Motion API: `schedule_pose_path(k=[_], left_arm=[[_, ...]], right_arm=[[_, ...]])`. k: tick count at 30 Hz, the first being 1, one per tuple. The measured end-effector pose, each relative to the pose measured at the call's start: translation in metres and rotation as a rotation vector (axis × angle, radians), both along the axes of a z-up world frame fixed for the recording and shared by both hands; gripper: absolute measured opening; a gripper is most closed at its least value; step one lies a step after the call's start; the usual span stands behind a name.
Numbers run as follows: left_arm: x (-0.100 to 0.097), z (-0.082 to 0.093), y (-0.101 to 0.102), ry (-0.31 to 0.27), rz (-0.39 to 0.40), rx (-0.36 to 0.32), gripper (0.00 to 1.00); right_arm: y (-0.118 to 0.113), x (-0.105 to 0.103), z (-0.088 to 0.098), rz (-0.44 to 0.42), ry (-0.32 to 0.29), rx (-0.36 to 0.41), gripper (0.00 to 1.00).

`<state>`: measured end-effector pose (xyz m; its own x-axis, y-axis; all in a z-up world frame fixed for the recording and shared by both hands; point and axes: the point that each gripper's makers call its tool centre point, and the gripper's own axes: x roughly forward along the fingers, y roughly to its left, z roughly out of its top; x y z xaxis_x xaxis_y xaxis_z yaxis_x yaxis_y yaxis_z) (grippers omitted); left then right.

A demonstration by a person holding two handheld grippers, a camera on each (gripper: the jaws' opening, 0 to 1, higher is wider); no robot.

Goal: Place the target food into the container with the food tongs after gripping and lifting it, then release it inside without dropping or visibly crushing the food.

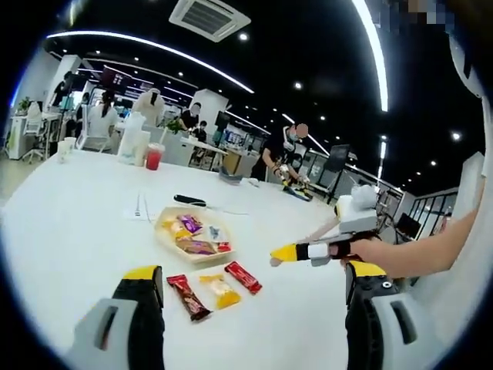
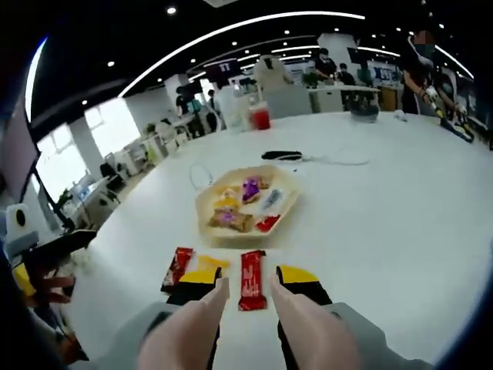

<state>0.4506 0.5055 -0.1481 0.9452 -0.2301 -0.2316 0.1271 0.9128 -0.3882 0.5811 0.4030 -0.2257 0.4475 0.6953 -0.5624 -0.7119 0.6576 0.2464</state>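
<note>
One tray is sitting on one big white table. Three snack bars are lying in front of the tray: one dark red bar, one yellow bar and one bright red bar. Several small wrapped snacks are lying inside the tray, too jumbled to count surely. One red drink cup is standing far back. One black thing is lying behind the tray.

A white table is being seen under a cream tray of purple, yellow and red wrappers. Three snack bars are being shown: bright red, yellow, dark red. Yellow tips are being displayed on black jaws.
</note>
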Motion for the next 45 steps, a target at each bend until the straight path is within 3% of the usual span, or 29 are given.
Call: schedule_pose_path(k=[17, 28, 45], left_arm=[[-0.001, 0.000, -0.005, -0.022, -0.016, -0.008, 0.99], [-0.002, -0.012, -0.013, -0.007, -0.045, -0.003, 0.99], [-0.001, -0.022, -0.015, 0.025, -0.066, -0.019, 0.99]], right_arm=[[0.000, -0.003, -0.016, 0.025, -0.010, -0.023, 0.27], [0.000, -0.004, -0.030, 0.069, -0.042, -0.085, 0.28], [0.013, -0.010, -0.046, 0.078, -0.021, -0.094, 0.28]])
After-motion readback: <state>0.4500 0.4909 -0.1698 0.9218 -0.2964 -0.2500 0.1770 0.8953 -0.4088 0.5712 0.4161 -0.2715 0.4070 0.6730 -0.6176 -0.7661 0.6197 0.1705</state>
